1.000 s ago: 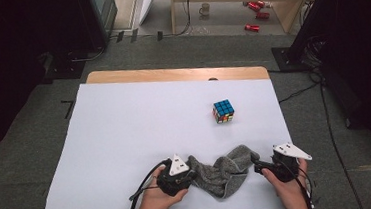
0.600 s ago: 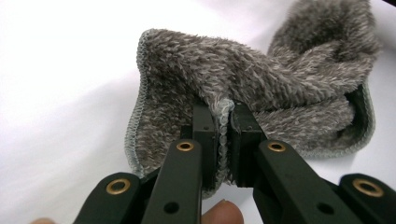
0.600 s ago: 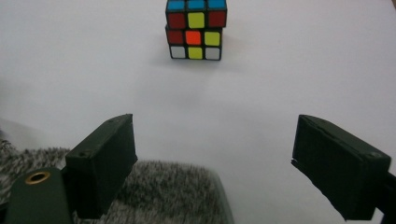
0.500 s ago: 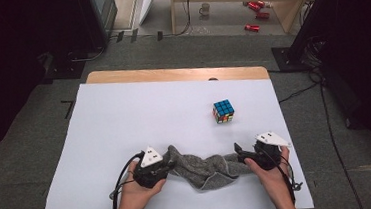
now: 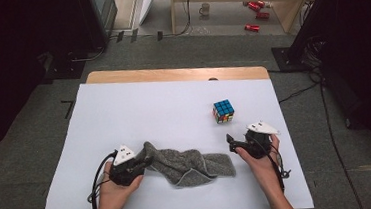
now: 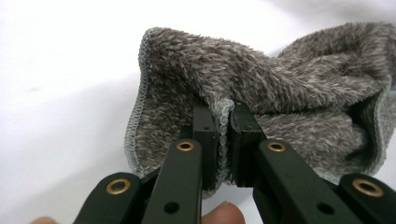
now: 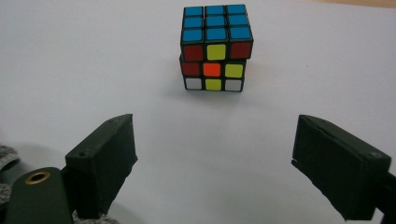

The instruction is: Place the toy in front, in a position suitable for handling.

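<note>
A grey fluffy towel [image 5: 188, 164] lies crumpled lengthwise on the white table [image 5: 149, 112] near the front edge. My left gripper [image 5: 139, 164] is shut on the towel's left end. In the left gripper view the jaws pinch a stitched hem of the towel [image 6: 280, 79] between them, left gripper [image 6: 224, 114]. My right gripper [image 5: 233, 144] hovers open just past the towel's right end with nothing between its fingers. In the right gripper view my right gripper [image 7: 219, 158] faces a Rubik's cube [image 7: 215, 46], and a scrap of towel [image 7: 7, 156] shows at the lower left.
The Rubik's cube [image 5: 223, 111] stands on the table's right half, a short way beyond the right gripper. A bare wooden strip [image 5: 176, 75] runs along the far table edge. Dark equipment and cables surround the table on the floor.
Both hands have moved left. The left gripper has dragged the towel's end leftward, stretching the towel out. The right gripper stays open and now sits nearer the cube.
</note>
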Demonstrator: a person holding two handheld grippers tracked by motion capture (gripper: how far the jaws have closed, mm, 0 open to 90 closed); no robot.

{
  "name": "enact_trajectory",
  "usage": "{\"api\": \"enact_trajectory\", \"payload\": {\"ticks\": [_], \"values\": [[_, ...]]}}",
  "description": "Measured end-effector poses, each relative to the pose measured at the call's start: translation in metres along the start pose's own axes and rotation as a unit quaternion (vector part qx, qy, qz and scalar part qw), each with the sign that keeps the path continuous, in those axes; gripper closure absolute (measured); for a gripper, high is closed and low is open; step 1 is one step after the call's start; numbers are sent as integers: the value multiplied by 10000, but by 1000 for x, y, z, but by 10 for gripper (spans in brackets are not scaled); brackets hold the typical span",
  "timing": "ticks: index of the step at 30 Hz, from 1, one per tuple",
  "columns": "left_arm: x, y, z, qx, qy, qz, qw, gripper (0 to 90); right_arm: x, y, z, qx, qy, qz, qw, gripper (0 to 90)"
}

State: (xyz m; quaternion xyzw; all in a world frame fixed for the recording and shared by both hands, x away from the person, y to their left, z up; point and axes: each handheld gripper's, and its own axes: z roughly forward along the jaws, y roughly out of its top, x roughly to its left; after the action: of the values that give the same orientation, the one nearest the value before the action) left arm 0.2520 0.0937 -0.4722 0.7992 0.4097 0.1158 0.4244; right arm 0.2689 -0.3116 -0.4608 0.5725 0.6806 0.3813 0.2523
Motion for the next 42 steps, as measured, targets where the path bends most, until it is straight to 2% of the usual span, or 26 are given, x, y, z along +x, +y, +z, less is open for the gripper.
{"api": "enact_trajectory", "payload": {"ticks": [8, 11, 13, 16, 21, 24, 27, 32, 35, 37, 40, 42], "values": [[30, -7, -13, -105, 305, -319, 9990, 846, 4, 8, 19, -28, -54, 65, 10000, 126], [38, -9, -15, -136, 322, -444, 9984, 843, 4, 10, 27, 5, -109, 100, 9999, 124], [42, -11, -15, -102, 221, -497, 9985, 822, 4, 12, 31, 10, -106, 161, 9998, 122], [45, -16, -11, -29, 154, -556, 9983, 698, 6, 14, 38, -7, -96, 204, 9997, 121], [46, -17, -9, -83, 92, -676, 9976, 389, 6, 16, 50, -41, -169, 260, 9995, 106], [47, -18, -8, -97, 92, -651, 9978, 329, 4, 14, 60, 46, -170, 383, 9991, 65], [47, -19, -6, -75, 69, -632, 9980, 314, 5, 16, 67, 98, -167, 434, 9989, 60], [47, -20, -5, -52, 87, -668, 9977, 316, 10, 24, 80, 0, -292, 391, 9988, 77], [47, -20, -4, -40, 98, -641, 9979, 318, 7, 24, 91, 99, -429, 503, 9978, 77], [47, -20, -4, -40, 97, -626, 9980, 319, 5, 25, 97, 131, -418, 593, 9973, 78], [46, -20, -3, -25, 84, -638, 9979, 322, 7, 29, 100, 20, -441, 515, 9977, 132], [46, -20, -3, -15, 94, -641, 9979, 324, 7, 30, 103, 113, -481, 489, 9976, 165]]}}
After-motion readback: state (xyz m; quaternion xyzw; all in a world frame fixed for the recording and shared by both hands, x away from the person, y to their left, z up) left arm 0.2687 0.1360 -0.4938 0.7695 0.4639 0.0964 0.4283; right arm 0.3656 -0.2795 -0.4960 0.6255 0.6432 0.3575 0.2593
